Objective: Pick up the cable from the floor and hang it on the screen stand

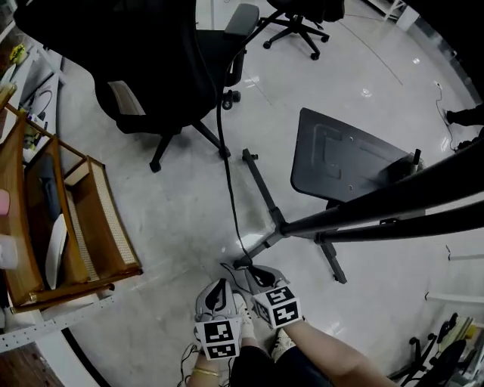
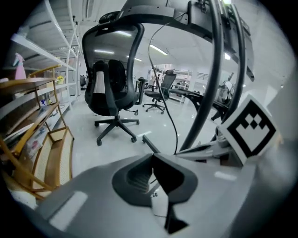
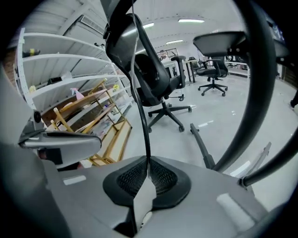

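Observation:
A black cable [image 1: 227, 174] runs down from the top of the head view, past the office chair, to my right gripper [image 1: 246, 270], which is shut on it low near the floor. In the right gripper view the cable [image 3: 141, 107] rises straight up out of the closed jaws [image 3: 147, 162]. My left gripper [image 1: 221, 282] sits just left of the right one, shut with nothing in it; its view [image 2: 152, 160] shows the cable [image 2: 170, 118] ahead to the right. The black screen stand [image 1: 393, 208] stretches to the right, one floor leg [image 1: 261, 189] reaching toward the grippers.
A black office chair [image 1: 151, 68] stands at the upper left, a second chair [image 1: 299, 23] at the top. A wooden rack [image 1: 76, 227] lies left. A dark flat plate [image 1: 340, 155] sits by the stand. Loose black gear [image 1: 442, 348] lies at the bottom right.

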`<state>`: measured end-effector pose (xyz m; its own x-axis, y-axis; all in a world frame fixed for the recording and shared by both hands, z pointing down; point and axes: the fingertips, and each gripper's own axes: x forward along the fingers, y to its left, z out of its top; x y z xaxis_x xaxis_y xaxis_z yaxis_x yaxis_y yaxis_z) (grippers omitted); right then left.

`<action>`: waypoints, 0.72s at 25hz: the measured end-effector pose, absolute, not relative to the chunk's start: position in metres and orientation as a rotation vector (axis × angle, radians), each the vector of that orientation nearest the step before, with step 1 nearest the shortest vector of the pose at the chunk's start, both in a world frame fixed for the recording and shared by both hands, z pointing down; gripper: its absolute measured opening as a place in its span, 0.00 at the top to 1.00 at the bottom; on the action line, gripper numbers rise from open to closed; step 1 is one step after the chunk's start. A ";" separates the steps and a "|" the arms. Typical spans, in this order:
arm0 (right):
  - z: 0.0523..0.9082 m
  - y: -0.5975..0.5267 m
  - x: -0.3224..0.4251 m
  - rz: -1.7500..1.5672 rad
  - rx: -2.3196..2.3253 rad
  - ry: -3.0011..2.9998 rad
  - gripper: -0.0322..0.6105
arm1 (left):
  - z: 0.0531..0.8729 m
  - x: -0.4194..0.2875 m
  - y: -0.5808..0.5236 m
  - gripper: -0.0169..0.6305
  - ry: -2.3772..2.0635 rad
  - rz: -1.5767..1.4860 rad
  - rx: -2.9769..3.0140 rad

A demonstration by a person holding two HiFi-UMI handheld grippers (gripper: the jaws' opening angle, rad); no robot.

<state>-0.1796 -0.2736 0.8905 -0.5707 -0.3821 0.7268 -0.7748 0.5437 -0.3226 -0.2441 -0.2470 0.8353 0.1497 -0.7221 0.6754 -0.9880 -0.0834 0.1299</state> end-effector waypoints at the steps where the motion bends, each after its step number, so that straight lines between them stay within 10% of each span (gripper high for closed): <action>1: 0.878 -0.267 -0.176 0.855 0.941 -2.193 0.92 | 0.825 -0.241 -0.239 0.96 -1.639 0.603 1.862; 18: 0.601 -0.202 0.026 0.546 1.365 -2.178 0.92 | 0.603 -0.073 -0.171 0.96 -1.595 0.497 1.993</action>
